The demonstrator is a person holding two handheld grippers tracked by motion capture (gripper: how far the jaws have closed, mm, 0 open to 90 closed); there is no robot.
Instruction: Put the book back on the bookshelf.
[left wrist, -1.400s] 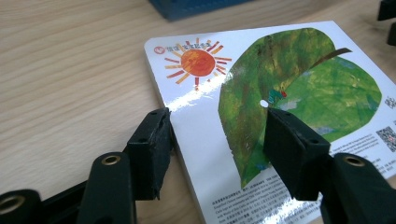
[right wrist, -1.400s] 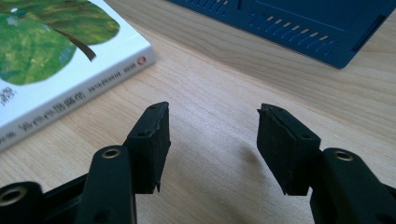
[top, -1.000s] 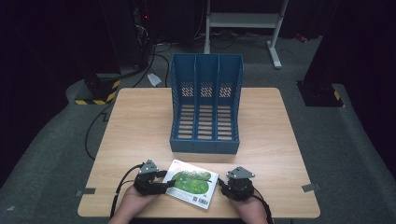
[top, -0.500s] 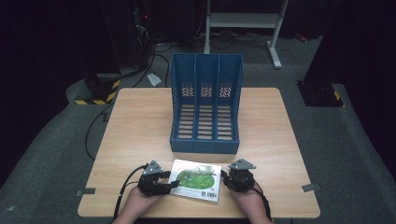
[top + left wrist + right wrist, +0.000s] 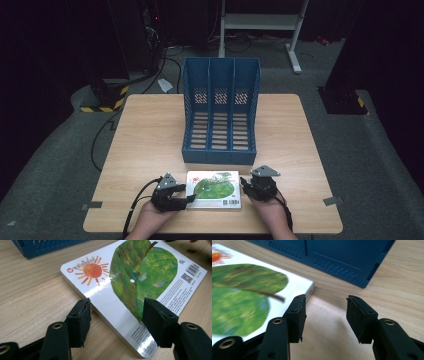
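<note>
A picture book (image 5: 213, 189) with a green leaf and an orange sun on its cover lies flat near the table's front edge, square to it. My left gripper (image 5: 188, 199) is at the book's left edge and stands open. In the left gripper view, my left gripper (image 5: 116, 312) straddles the near edge of the book (image 5: 140, 272), one jaw over the bare wood and the other over the cover. My right gripper (image 5: 244, 183) is open at the book's right edge. In the right gripper view, my right gripper (image 5: 325, 307) has its left jaw beside the book (image 5: 244, 290).
A blue three-slot file rack (image 5: 221, 112) stands just behind the book, its front wall (image 5: 332, 255) close to my right gripper. The wooden table (image 5: 145, 135) has bare room left and right of the rack. Dark floor, cables and a metal stand lie beyond.
The book has turned from tilted to square with the table edge and slid slightly toward the rack. Both grippers have followed along its sides.
</note>
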